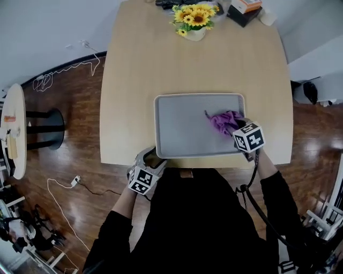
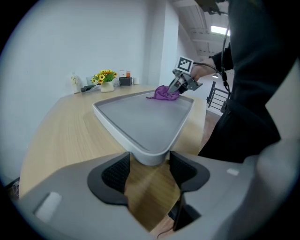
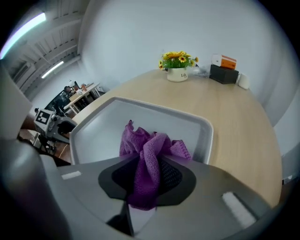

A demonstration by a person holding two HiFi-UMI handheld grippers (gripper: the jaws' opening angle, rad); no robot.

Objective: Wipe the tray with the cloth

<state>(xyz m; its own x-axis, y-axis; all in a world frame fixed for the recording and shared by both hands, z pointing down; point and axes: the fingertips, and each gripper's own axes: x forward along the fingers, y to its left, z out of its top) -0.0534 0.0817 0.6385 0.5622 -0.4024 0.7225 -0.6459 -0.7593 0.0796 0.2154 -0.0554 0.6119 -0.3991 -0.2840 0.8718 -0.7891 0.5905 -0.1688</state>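
Note:
A grey tray [image 1: 182, 131] lies on the wooden table [image 1: 139, 69] near its front edge. My left gripper [image 1: 153, 157] sits at the tray's near left corner. In the left gripper view the rounded corner of the tray [image 2: 149, 154] fills the gap of the left gripper [image 2: 149, 171], with both pads against it. A crumpled purple cloth [image 1: 224, 121] rests on the right part of the tray. My right gripper [image 1: 239, 128] is shut on it. In the right gripper view the cloth [image 3: 150, 150] bulges out of the right gripper [image 3: 147, 176] above the tray [image 3: 103, 126].
A pot of sunflowers [image 1: 194, 18], a black box with an orange pack [image 1: 244, 10] and a white cup [image 1: 267, 17] stand at the table's far end. A small round side table [image 1: 13, 128] and loose cables [image 1: 69, 184] are on the floor at left.

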